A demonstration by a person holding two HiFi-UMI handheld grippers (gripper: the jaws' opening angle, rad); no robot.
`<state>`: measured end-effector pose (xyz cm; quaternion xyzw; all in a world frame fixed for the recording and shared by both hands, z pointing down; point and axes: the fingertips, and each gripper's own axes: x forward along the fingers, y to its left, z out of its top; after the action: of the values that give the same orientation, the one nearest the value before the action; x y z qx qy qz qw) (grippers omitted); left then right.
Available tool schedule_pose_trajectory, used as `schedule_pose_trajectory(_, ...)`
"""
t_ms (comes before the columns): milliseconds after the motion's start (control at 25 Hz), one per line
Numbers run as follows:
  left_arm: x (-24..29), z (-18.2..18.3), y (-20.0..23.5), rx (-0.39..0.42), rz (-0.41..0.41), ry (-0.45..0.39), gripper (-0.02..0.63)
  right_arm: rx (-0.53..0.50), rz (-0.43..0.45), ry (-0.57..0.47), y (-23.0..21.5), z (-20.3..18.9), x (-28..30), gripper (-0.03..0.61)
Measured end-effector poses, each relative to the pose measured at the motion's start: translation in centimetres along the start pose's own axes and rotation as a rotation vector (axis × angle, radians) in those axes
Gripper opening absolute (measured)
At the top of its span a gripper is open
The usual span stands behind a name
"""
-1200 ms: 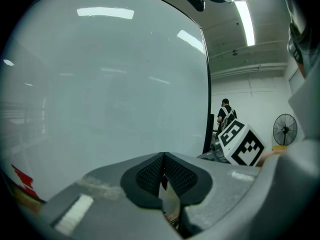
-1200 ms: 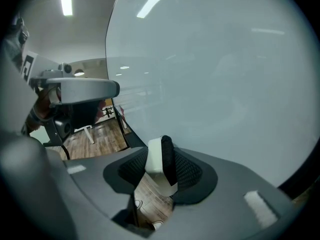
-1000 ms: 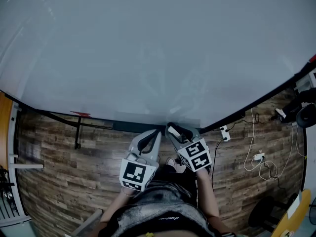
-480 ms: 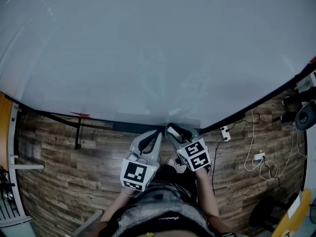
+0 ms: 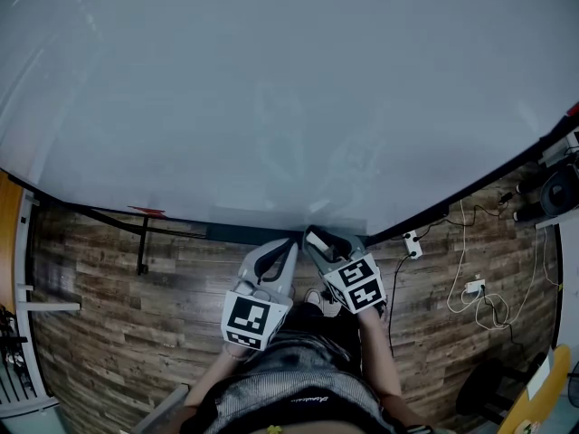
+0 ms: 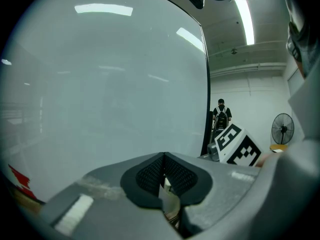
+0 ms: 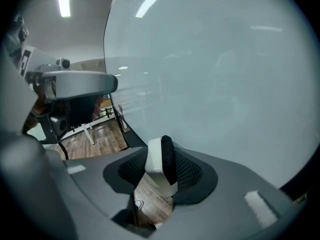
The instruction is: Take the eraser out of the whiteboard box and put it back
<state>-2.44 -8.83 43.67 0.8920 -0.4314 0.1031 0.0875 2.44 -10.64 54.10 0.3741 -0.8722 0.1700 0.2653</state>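
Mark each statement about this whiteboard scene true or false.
1. The right claw grips the eraser. True.
2. The left claw stands wide open. False: its pads meet, with nothing held between them.
3. The whiteboard is covered in writing. False: no writing shows on it.
4. The floor is wood-patterned planks. True.
5. Cables lie on the floor at the person's left. False: they lie at the person's right.
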Motion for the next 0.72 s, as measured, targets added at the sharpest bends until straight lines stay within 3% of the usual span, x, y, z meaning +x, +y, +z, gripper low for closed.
schedule_pose_trajectory(720, -0.46, -0.13, -0.17, 0.002, -0.002, 0.003, 0.000, 0.001, -0.007, -0.006, 0.19, 0.05, -0.07, 0.164)
